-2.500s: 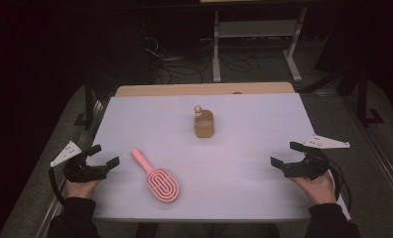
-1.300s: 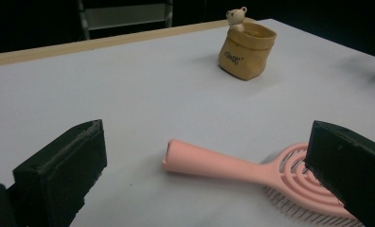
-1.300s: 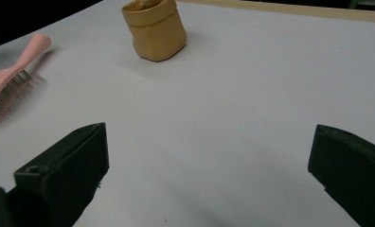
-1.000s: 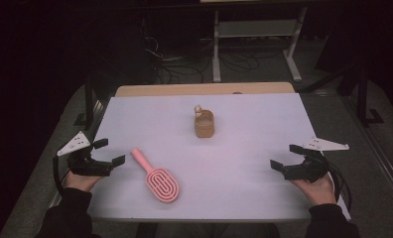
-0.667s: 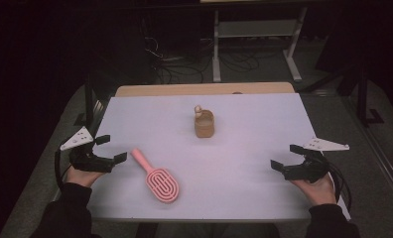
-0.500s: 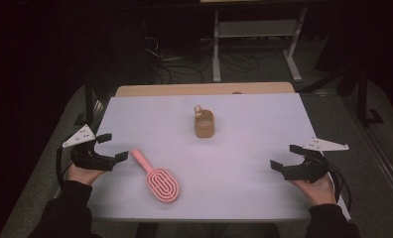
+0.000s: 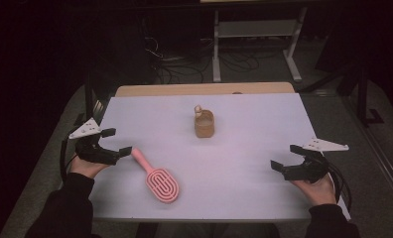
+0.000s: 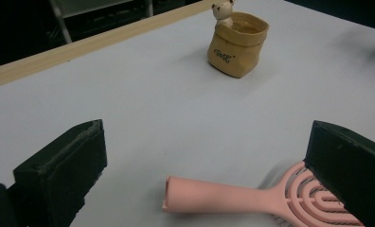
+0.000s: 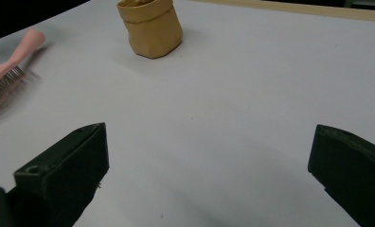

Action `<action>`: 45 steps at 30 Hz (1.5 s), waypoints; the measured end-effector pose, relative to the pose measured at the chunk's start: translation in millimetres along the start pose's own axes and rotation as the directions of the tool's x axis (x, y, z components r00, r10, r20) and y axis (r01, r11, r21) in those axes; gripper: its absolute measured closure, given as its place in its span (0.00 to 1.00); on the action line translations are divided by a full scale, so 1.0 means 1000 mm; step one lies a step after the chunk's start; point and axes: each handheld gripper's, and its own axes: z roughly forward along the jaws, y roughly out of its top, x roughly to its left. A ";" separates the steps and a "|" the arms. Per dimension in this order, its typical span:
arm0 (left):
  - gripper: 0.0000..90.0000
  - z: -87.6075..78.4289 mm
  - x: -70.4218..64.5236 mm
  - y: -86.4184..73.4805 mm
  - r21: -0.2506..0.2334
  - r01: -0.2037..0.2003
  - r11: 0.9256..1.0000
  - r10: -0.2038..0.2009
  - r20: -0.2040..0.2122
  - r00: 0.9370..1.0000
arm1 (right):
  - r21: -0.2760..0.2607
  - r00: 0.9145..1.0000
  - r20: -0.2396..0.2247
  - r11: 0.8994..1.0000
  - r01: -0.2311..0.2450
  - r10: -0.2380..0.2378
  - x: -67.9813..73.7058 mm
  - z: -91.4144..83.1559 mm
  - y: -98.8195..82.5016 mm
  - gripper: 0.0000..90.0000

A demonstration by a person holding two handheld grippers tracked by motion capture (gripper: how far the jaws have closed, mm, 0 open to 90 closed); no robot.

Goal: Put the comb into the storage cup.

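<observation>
- While the left gripper hangs with its jaws spread wide just off the handle end of the pink hairbrush, nothing is held yet; in the left gripper view the pink hairbrush lies flat between the two black jaws, handle tip pointing toward the left one, untouched by either as far as I can tell.
- On the white table top the brush sits at about 7 o'clock from the tan bag-shaped pot, well apart from it, its handle running toward 10 o'clock and its oval head toward 4 o'clock.
- That pot, with a small bear figure on its rim, stands upright near the middle of the table; it looks empty from here, though its inside is mostly hidden.
- Resting at about 4 o'clock from the pot, near the table's right edge, the right gripper is released too, jaws far apart over bare table, clasping nothing.
- Judged from this, the work is at its very start: the reach for the brush is nearly made; closing on the handle, lifting, and whatever follows, perhaps carrying it to the pot, are all left.
</observation>
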 end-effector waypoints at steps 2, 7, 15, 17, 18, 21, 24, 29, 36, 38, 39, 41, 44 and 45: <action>0.00 0.002 0.002 0.002 0.008 -0.004 1.000 0.004 0.003 1.000 | 0.000 1.000 0.000 1.000 0.000 0.000 0.000 0.000 0.000 0.00; 0.00 0.006 0.003 0.007 0.019 -0.010 1.000 0.010 0.007 1.000 | 0.002 1.000 0.002 1.000 0.003 -0.003 0.000 0.000 0.000 0.00; 0.00 0.015 0.007 0.013 0.046 -0.023 0.999 0.022 0.013 1.000 | 0.007 1.000 -0.001 1.000 0.008 -0.008 0.000 0.001 0.000 0.00; 0.00 0.017 0.009 0.014 0.050 -0.025 0.998 0.024 0.013 1.000 | 0.008 1.000 0.000 1.000 0.008 -0.008 0.000 0.001 0.000 0.00; 0.00 0.018 0.009 0.015 0.047 -0.019 0.999 0.018 0.013 1.000 | 0.008 1.000 0.000 1.000 0.008 -0.008 0.000 0.001 0.000 0.00; 0.00 0.022 0.012 0.017 0.054 -0.021 0.998 0.021 0.009 1.000 | 0.009 1.000 -0.001 1.000 0.009 -0.009 0.000 0.001 0.000 0.00; 0.00 0.025 0.014 0.019 0.060 -0.019 0.998 0.019 0.007 1.000 | 0.009 1.000 -0.001 1.000 0.009 -0.009 0.000 0.001 0.000 0.00; 0.00 0.032 0.016 0.022 0.072 -0.024 0.997 0.023 0.009 1.000 | 0.007 1.000 -0.001 1.000 0.009 -0.009 0.000 0.001 0.000 0.00; 0.00 0.041 0.017 0.024 0.097 -0.022 0.995 0.020 0.017 1.000 | 0.007 1.000 -0.001 1.000 0.010 -0.010 0.001 0.001 0.000 0.00; 0.00 0.044 0.018 0.024 0.104 -0.020 0.994 0.017 0.021 1.000 | 0.008 1.000 -0.001 1.000 0.010 -0.010 0.001 0.001 0.000 0.00; 0.00 0.046 0.018 0.024 0.107 -0.022 0.994 0.020 0.023 1.000 | 0.008 1.000 -0.001 1.000 0.010 -0.010 0.001 0.001 0.000 0.00; 0.02 0.048 0.019 0.024 0.114 -0.026 0.993 0.023 0.027 0.999 | 0.006 1.000 -0.001 1.000 0.009 -0.009 0.000 0.000 0.000 0.00; 0.02 0.053 0.019 0.022 0.134 -0.027 0.991 0.023 0.033 0.999 | 0.006 1.000 -0.001 1.000 0.009 -0.009 0.000 0.000 0.000 0.00; 0.02 0.054 0.019 0.022 0.142 -0.028 0.989 0.023 0.037 0.999 | 0.007 1.000 -0.001 1.000 0.009 -0.009 0.000 0.000 0.000 0.00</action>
